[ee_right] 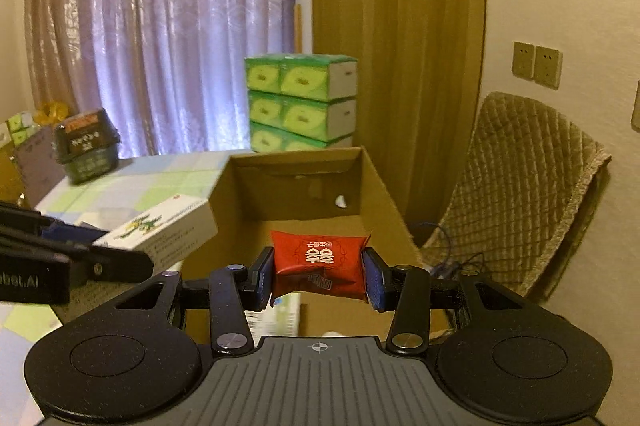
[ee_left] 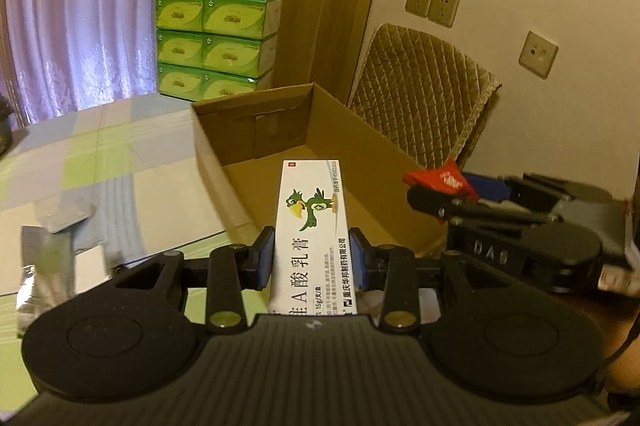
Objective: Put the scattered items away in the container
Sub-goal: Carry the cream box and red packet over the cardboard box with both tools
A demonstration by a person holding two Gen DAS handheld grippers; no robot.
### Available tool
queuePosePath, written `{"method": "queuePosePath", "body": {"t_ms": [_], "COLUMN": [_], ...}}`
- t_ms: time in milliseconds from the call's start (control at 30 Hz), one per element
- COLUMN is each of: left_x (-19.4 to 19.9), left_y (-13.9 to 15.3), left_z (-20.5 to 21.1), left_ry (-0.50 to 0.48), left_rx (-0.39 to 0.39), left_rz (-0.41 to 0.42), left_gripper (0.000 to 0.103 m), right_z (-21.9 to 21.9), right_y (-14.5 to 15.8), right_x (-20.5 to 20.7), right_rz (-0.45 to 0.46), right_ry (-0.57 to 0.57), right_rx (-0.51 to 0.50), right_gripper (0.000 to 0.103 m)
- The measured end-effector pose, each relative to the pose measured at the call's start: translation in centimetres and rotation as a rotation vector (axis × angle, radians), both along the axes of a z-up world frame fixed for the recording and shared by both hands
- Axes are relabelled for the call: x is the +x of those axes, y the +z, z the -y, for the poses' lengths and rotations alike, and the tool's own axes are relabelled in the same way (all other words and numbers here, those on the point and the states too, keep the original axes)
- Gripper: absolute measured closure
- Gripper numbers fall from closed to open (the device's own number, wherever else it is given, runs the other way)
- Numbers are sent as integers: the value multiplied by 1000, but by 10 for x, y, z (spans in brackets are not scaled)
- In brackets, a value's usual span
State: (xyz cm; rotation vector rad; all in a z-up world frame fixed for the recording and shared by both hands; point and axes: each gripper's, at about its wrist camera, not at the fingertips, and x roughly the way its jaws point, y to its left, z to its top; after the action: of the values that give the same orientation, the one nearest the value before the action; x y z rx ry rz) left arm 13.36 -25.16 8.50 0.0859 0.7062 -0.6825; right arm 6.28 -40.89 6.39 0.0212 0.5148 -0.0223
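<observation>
The cardboard box [ee_right: 384, 193] looks nearly empty, so you are early in the tidying. Your left hand-held gripper [ee_left: 311, 258] is clamped on the white ointment carton [ee_left: 310, 222], poised over the box's near rim. Your right hand-held gripper [ee_right: 319, 276] pinches the red packet [ee_right: 320, 262] above the box floor. At 9 o'clock, silvery items [ee_left: 60, 226] wait on the counter [ee_left: 120, 145].

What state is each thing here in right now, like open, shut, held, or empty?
left gripper: shut on white ointment box
right gripper: shut on red packet
cardboard box: open-topped, both items held above it
tissue packs: stacked, sealed
</observation>
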Motion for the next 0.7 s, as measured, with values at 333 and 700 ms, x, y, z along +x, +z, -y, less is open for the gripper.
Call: {"method": "queuePosePath", "body": {"t_ms": [333, 700], "left_x": [26, 36], "left_y": [-19, -39], "left_z": [34, 40], "left_ry": [5, 22], "left_rx": [-14, -26], "left_rz": [-52, -103], "left_gripper": [70, 70], "right_z": [24, 28], "right_y": [-25, -33], "right_x": [21, 31], "right_rz": [-65, -89], "right_ry": [-16, -14], "right_rx": [-11, -14], "right_gripper": [55, 55]}}
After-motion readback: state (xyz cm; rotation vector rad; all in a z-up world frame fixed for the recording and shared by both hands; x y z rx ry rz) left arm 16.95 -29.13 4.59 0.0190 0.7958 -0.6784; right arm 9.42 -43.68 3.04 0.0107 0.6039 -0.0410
